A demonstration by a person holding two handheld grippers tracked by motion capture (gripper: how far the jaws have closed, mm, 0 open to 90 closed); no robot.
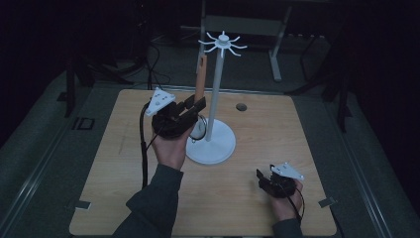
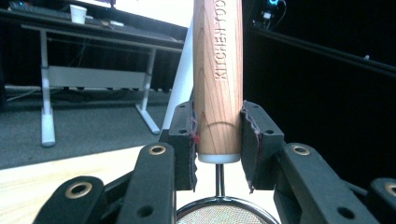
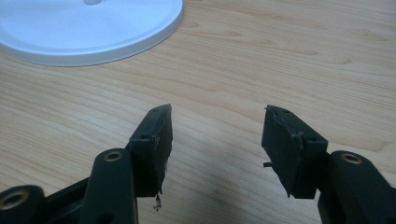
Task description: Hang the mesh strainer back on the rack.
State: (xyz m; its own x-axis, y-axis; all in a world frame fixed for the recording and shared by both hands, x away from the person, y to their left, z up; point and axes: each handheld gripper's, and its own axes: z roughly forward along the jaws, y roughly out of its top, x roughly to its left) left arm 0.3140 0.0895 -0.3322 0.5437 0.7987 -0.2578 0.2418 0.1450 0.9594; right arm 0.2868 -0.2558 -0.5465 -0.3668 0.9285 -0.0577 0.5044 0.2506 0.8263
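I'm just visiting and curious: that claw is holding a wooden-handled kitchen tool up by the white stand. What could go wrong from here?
The left claw pinches only the bottom end of the wooden handle, so the strainer might pivot or slip. It is also close to the white stand; a bump could tip that tall pole. The right claw rests open, too far away to help.
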